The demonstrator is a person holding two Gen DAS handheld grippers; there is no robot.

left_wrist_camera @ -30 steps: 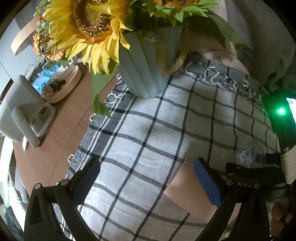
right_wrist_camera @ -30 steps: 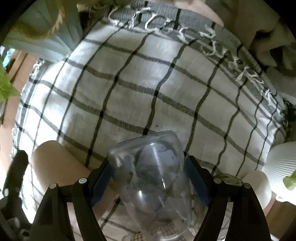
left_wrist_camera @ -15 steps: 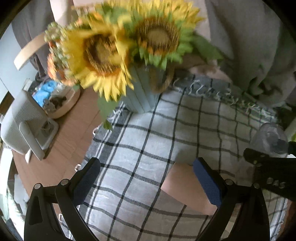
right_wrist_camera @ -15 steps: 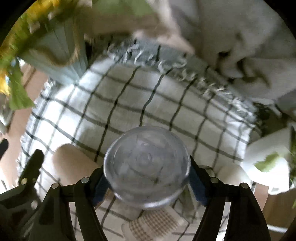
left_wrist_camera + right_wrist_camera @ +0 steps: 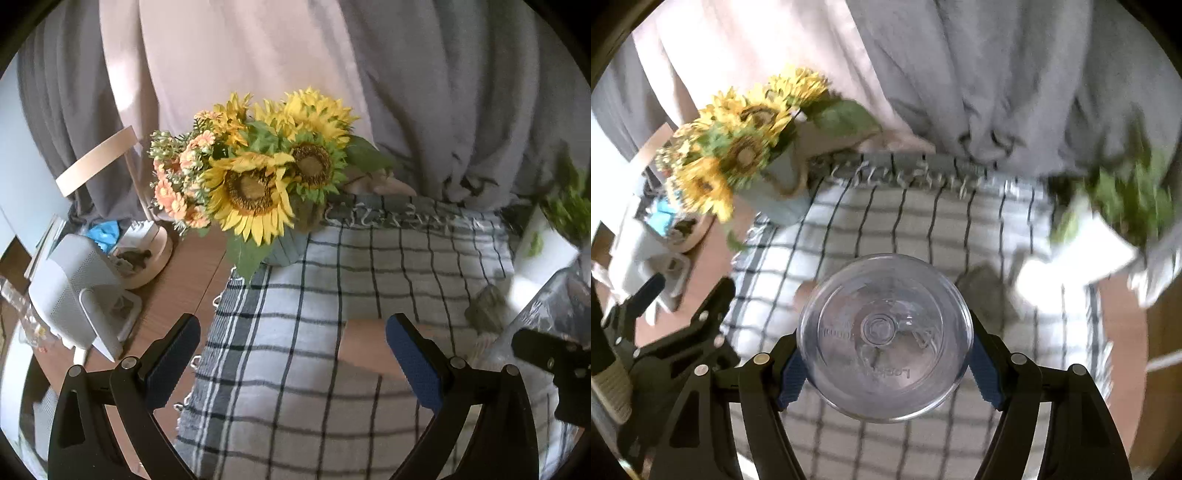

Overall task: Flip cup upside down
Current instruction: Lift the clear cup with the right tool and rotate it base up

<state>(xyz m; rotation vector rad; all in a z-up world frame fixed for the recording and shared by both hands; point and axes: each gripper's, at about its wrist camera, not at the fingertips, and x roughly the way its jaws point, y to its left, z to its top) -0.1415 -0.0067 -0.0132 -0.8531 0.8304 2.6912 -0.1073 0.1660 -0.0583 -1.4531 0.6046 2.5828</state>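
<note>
My right gripper is shut on a clear plastic cup. The cup is held up off the checked cloth, with its round base facing the right wrist camera. The cup also shows at the right edge of the left wrist view, with the right gripper's black frame in front of it. My left gripper is open and empty above the checked cloth, to the left of the cup.
A blue pot of sunflowers stands at the cloth's far left corner. A tan coaster lies on the cloth. A white fan and a round tray stand on the wooden table at left. A white planter stands at right. Curtains hang behind.
My right gripper has lifted and tipped the cup until its base faces the camera. Both grippers have risen and tilted up, so the curtains now show.
</note>
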